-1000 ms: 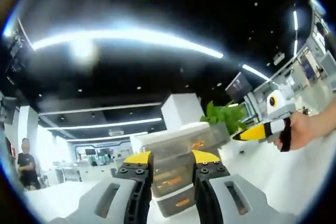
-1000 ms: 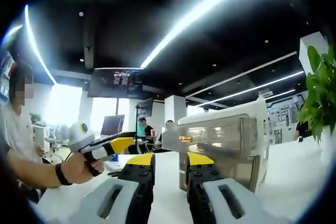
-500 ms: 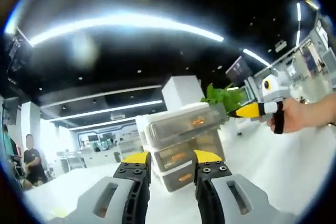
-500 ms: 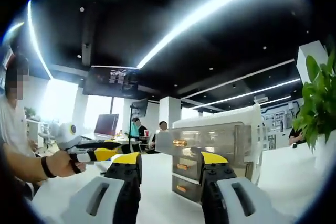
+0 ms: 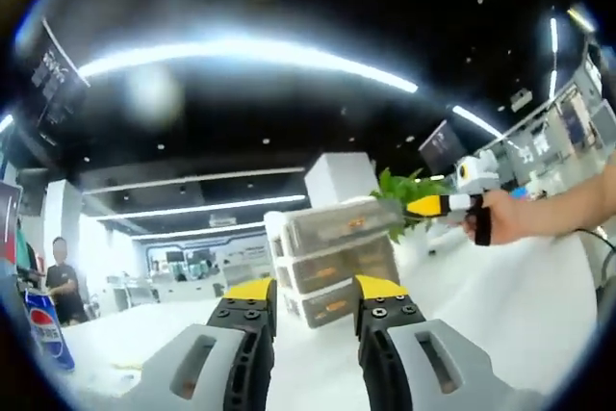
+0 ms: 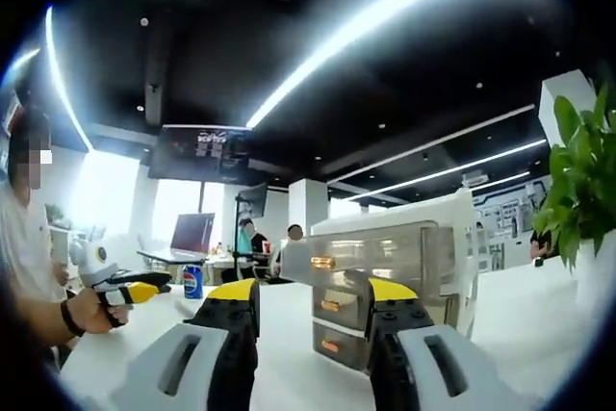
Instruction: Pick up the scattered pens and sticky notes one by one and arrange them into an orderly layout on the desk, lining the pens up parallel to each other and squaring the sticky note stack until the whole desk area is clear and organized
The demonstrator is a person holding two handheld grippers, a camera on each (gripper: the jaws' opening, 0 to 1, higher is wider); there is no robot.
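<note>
Desk [image 5: 539, 315] is white and bare across the near area in both views; pens and sticky notes can't be picked out from these angles, possibly a small yellowish scrap at the far left desk edge in the left gripper view, too blurred to call.

Left gripper view, left to right: blue soda can [image 5: 40, 329] upright at the left desk edge, a person [image 5: 64, 281] standing well behind it. Left gripper [image 5: 310, 297] rises at bottom centre, jaws parted with a clear gap, holding nothing. Straight ahead past the tips sits a clear drawer unit [image 5: 337, 259], top drawer pulled out. Green plant [image 5: 409, 190] just behind its right side. Right of that, a hand [image 5: 505, 218] holds the right gripper [image 5: 420, 206], tip pointed toward the drawers; its jaw state unreadable here. Open desk to the right.

Right gripper view, left to right: hand [image 6: 91, 310] with the left gripper [image 6: 144, 289] at left, soda can [image 6: 193, 282] beyond it. Right gripper's own jaws are parted, nothing held. Drawer unit [image 6: 385, 267] dead ahead, plant [image 6: 577, 180] at the right edge. Free desk surface on both sides of the drawers.
</note>
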